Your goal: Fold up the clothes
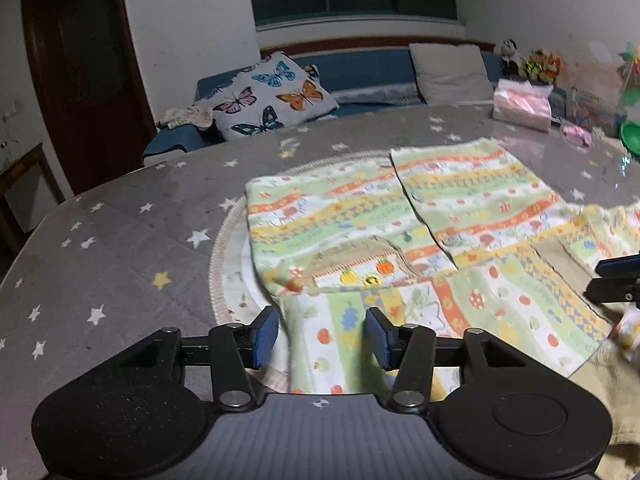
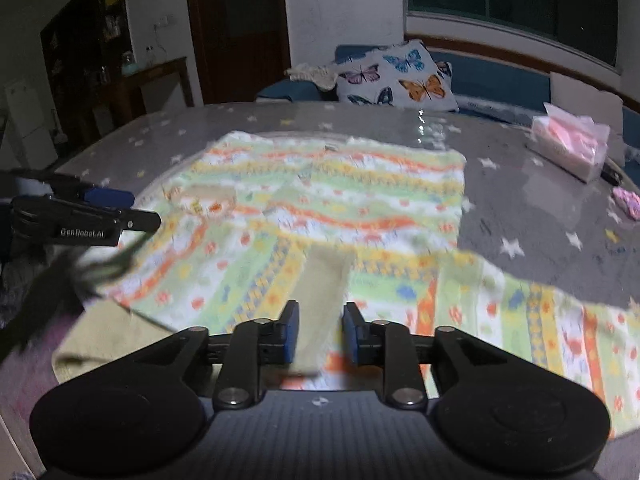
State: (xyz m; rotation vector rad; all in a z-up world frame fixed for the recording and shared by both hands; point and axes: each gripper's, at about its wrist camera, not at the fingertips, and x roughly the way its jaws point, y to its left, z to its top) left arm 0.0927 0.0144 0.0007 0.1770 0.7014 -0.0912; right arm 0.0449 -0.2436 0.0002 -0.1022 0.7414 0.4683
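Striped cotton garment point(image 1: 360, 216) lies on the table point(image 1: 120, 240); both grippers' jaws stand parted over its near edge.

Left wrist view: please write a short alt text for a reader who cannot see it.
The open left gripper straddles the near edge of a striped children's garment spread on a grey star-patterned table. A butterfly cushion lies behind.

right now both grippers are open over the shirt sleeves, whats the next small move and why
Probably close each gripper on the cloth between its fingers. The left gripper straddles a sleeve of the patterned shirt, the right gripper straddles the other sleeve's beige cuff, and neither pinches anything yet.
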